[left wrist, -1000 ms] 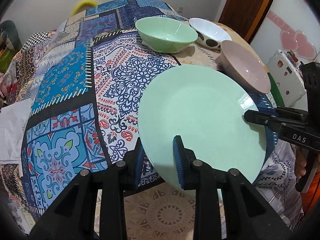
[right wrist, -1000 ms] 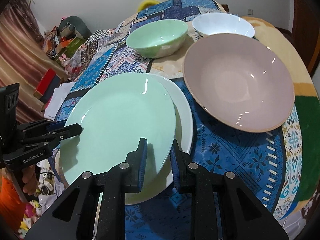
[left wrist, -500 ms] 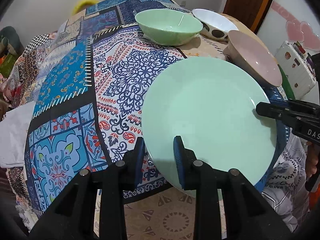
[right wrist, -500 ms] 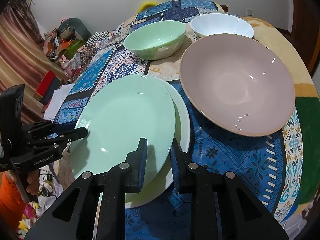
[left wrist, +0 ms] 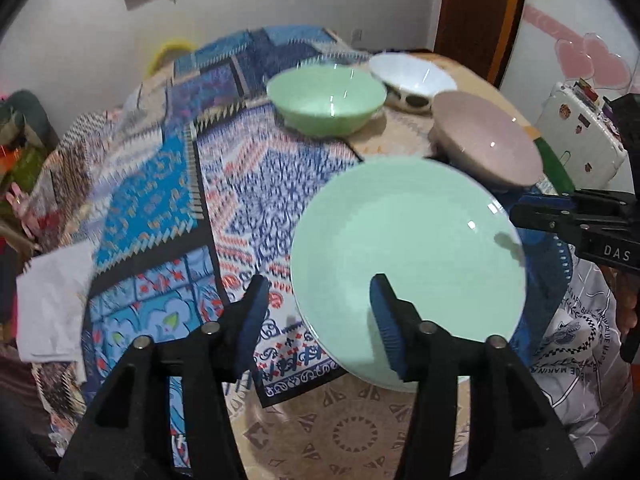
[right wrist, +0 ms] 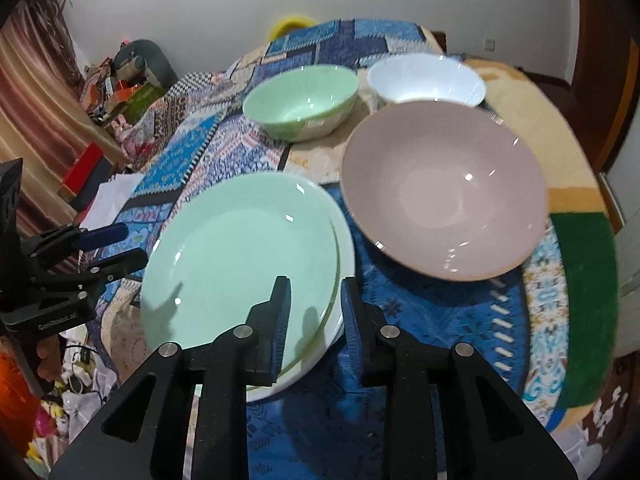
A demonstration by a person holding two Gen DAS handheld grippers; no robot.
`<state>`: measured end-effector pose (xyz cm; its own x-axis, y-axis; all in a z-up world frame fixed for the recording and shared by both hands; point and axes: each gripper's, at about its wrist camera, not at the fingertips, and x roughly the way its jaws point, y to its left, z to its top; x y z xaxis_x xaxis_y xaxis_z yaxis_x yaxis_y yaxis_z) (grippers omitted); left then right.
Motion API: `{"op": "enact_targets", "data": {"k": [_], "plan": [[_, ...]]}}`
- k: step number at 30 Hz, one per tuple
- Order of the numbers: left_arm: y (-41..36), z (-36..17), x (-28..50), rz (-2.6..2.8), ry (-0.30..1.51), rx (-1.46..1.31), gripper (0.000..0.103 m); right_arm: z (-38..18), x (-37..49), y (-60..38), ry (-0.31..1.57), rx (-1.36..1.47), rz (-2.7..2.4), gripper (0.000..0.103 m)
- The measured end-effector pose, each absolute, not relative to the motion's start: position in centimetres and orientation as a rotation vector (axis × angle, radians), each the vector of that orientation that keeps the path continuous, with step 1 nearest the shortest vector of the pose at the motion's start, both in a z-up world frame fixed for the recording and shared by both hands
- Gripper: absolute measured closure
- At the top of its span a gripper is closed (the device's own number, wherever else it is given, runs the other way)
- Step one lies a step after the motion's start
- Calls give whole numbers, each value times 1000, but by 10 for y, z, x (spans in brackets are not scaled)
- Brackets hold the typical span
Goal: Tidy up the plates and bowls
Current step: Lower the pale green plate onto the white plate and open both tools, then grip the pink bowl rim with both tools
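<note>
A pale green plate (right wrist: 240, 264) lies on a white plate (right wrist: 347, 252) near the table's front edge. My right gripper (right wrist: 316, 320) straddles both rims; its jaws are opening, and the upper pad casts a shadow on the green plate without pressing on it. My left gripper (left wrist: 320, 316) is opening too, with the green plate's (left wrist: 408, 256) near rim loose between its pads. From the right wrist, the left gripper (right wrist: 116, 246) stands at the plate's left side. Farther back are a green bowl (right wrist: 300, 98), a white bowl (right wrist: 426, 80) and a wide pink bowl (right wrist: 440, 188).
A patterned patchwork cloth (left wrist: 160, 200) covers the round table. A white cloth (left wrist: 52, 300) hangs off its left edge. Clutter lies on the floor at the left (right wrist: 116, 88). A wooden door (left wrist: 480, 12) and a white case (left wrist: 580, 140) stand beyond the table at the right.
The green plate has come down flat onto the white plate. The left gripper's jaws have spread wide and let go of the rim. The right jaws have widened a little.
</note>
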<state>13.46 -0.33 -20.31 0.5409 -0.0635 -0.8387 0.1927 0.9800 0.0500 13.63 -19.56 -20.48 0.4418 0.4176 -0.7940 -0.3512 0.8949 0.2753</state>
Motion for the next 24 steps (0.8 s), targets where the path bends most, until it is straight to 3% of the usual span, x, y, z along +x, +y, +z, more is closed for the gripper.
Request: {"op": "enact_targets", "data": {"k": [13, 15, 20, 24], "plan": [[-32, -152, 143, -204, 867, 56, 31, -160, 132, -222, 844, 83, 404, 56], [-40, -147, 150, -214, 849, 40, 26, -155, 135, -227, 827, 79, 387, 48], [-58, -144, 169, -239, 834, 23, 20, -149, 140, -241, 779, 61, 324, 37], [-73, -151, 188, -249, 853, 19, 19, -149, 146, -255, 764, 57, 283, 34]]}}
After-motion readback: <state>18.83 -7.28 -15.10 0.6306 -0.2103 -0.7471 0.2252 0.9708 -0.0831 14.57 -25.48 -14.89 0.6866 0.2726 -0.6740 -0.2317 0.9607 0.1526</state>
